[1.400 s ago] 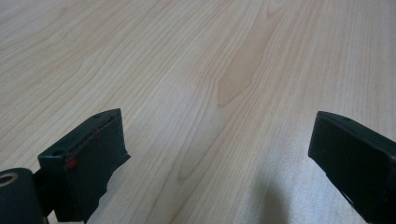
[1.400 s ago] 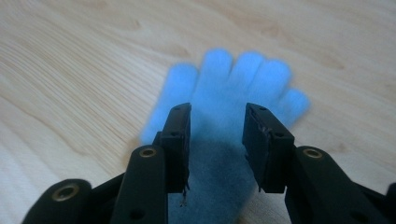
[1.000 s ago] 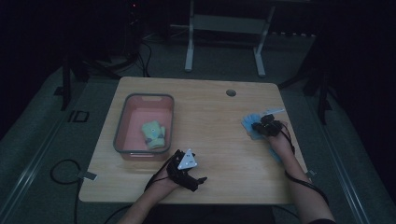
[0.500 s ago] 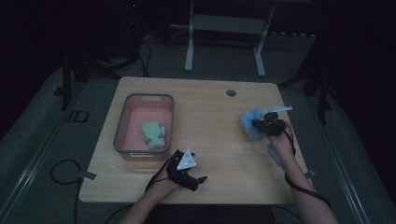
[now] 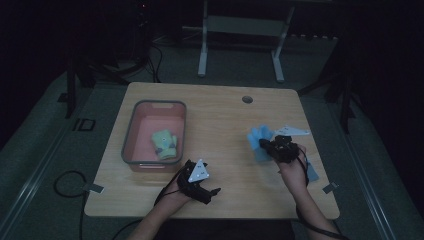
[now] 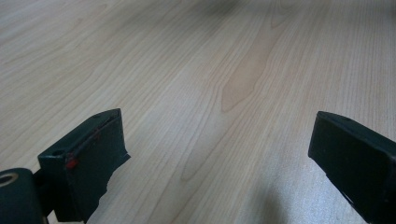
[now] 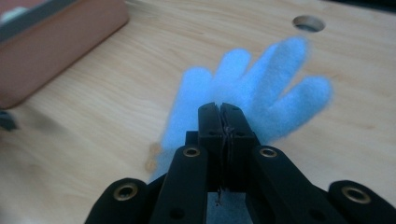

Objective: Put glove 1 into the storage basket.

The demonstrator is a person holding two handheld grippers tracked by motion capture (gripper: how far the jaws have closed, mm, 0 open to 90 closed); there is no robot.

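The blue glove (image 7: 252,93), at the middle right of the high view, hangs pinched in the right gripper (image 7: 219,109), whose jaws are clamped together on its cuff. Carry it high enough to clear the pink bin's (image 5: 131,131) rim before releasing. The left gripper (image 6: 215,154) rests with jaws apart at the lower centre.

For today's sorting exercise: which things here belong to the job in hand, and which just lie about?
In the job:
- right gripper, shut on blue glove
- pink bin
- green glove

Lying about:
- left gripper, open above the table
- cable hole
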